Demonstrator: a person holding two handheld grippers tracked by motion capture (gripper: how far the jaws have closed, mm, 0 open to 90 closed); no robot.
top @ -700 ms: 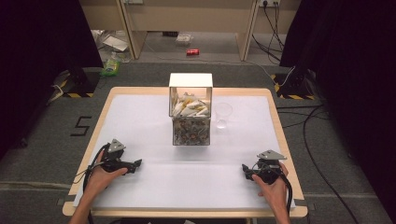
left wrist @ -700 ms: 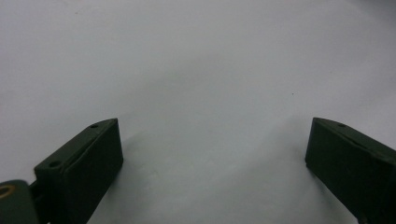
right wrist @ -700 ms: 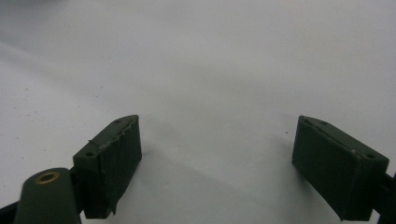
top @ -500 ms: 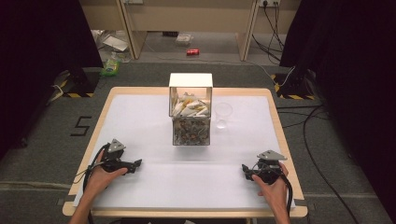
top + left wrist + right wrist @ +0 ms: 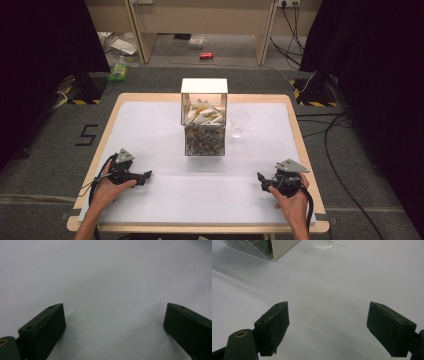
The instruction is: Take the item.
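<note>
Jaws of both hand-held grippers gape, empty.

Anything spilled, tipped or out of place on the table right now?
Nothing stands out. The clear box stands upright mid-table, its contents inside. The clear cup stands upright just right of it. Both the left gripper and right gripper rest open on the white table.

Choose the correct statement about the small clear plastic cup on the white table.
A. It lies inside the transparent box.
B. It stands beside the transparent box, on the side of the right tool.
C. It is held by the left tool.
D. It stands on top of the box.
B: the small clear plastic cup stands on the white table just beside the transparent box of mixed items, on the side of the right tool.
</note>
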